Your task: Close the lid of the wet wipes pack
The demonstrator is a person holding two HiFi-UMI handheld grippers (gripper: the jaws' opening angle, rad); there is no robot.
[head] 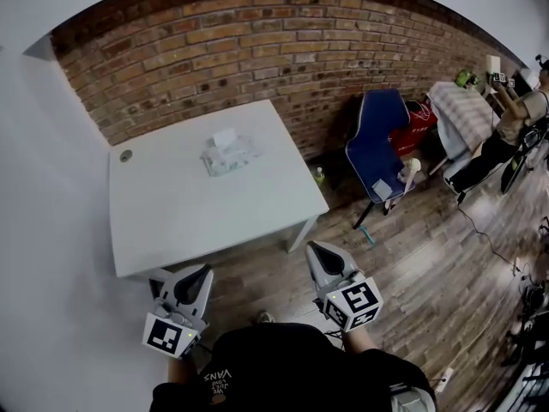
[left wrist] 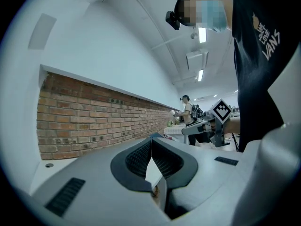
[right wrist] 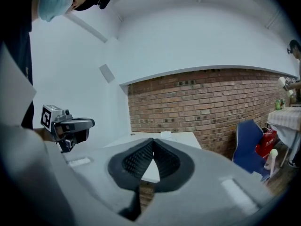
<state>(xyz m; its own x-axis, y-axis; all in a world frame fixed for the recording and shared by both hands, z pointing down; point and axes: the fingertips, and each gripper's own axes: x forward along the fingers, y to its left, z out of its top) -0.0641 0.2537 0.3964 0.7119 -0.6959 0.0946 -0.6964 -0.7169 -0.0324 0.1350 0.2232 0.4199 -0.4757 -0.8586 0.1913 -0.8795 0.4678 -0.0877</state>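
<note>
Wet wipes pack is not yet reached: this is the approach step, with nothing touched. Nearest the person, the left tongs and right tongs hang over the wooden floor, short of the white worktop's near edge. Each gripper view shows its tips pressed together with nothing between them. The pack lies on the far half of the worktop, well apart from both, at roughly 12 o'clock from the left tongs and 11 o'clock from the right. A white flap, probably the lid, seems to stand up at its far end. Beyond, at 2 o'clock, are a blue chair and the brick wall.

The next move likely calls for a long forward reach. One tongs would steady the soft pack while the other, kept closed, pushes the flap down flat.
</note>
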